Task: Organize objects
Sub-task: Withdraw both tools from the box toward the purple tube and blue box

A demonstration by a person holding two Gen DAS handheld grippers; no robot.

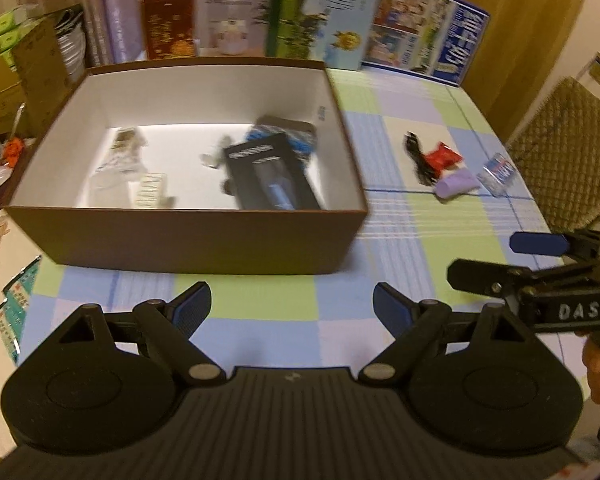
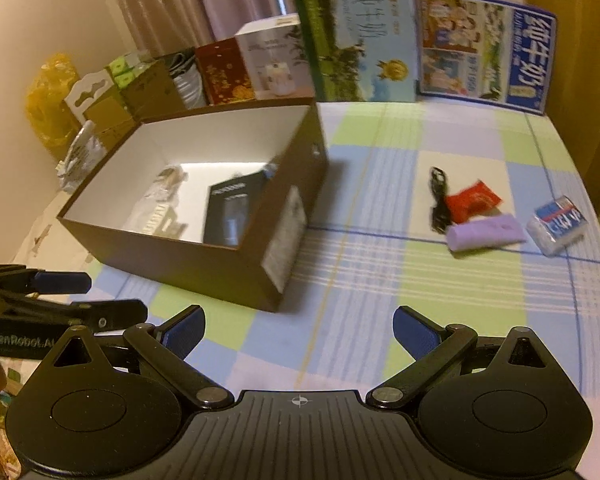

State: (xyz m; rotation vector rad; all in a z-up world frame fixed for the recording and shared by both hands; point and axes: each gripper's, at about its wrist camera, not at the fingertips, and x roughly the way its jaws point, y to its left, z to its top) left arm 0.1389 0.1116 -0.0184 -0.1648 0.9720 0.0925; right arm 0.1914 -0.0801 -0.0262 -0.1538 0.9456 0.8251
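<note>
A brown cardboard box (image 1: 188,240) with a white inside stands on the checked tablecloth; it also shows in the right wrist view (image 2: 228,276). Inside lie a black product box (image 1: 274,176), a blue packet (image 1: 296,140) and several pale small items. Loose on the cloth to the right lie a black cable (image 2: 438,196), a red packet (image 2: 474,200), a lilac roll (image 2: 486,234) and a blue-and-white tissue pack (image 2: 558,224). My left gripper (image 1: 292,308) is open and empty in front of the box. My right gripper (image 2: 300,332) is open and empty, near the box's right corner.
Tall milk cartons and gift boxes (image 2: 356,36) line the table's far edge. Cardboard boxes (image 1: 24,72) are stacked at the left. A woven chair (image 1: 568,152) stands at the right. Leaflets (image 1: 16,304) lie at the table's left front edge.
</note>
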